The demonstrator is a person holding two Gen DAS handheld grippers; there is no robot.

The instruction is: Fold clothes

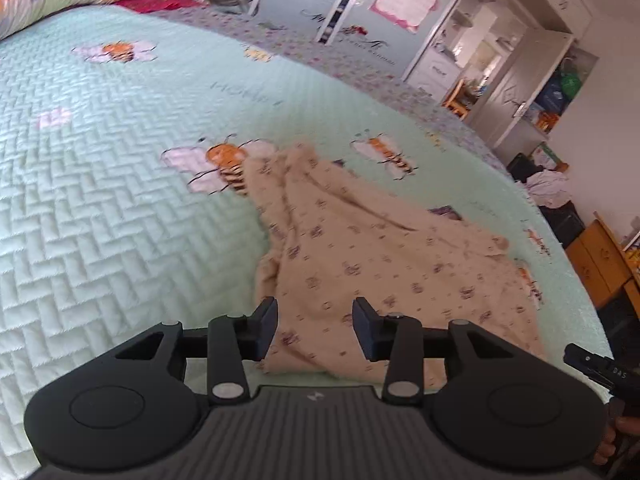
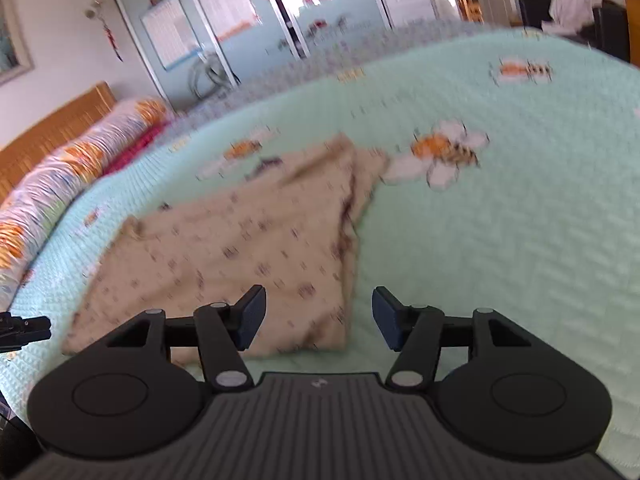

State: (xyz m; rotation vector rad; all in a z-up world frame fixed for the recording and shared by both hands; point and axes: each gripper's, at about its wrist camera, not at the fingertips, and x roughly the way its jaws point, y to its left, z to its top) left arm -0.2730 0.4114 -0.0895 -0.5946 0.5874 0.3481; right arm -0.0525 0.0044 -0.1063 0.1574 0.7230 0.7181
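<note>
Item: beige printed garment [image 1: 360,248], laid on a mint quilted bedspread [image 1: 100,200], narrowing toward the far end, creased along its length and heaped at one edge; whether it is folded over or merely spread cannot be settled.

Left gripper [image 1: 315,330]: fingers spread, nothing pinched, held above the garment's near edge.

Right gripper [image 2: 319,320]: fingers spread, nothing pinched, held near the garment's near right corner.

Step judged: both tools are poised between grasps, which fits either an approach to an edge or a release after a fold. Any further fold would call for both near corners to be pinched together.

Surface: bee and flower motifs are stitched into the bedspread.

Room: a floral bolster [image 2: 72,168], a woven headboard [image 2: 52,128], mirrored wardrobe doors [image 2: 200,28] and a wooden cabinet [image 1: 600,256] are noted.
</note>
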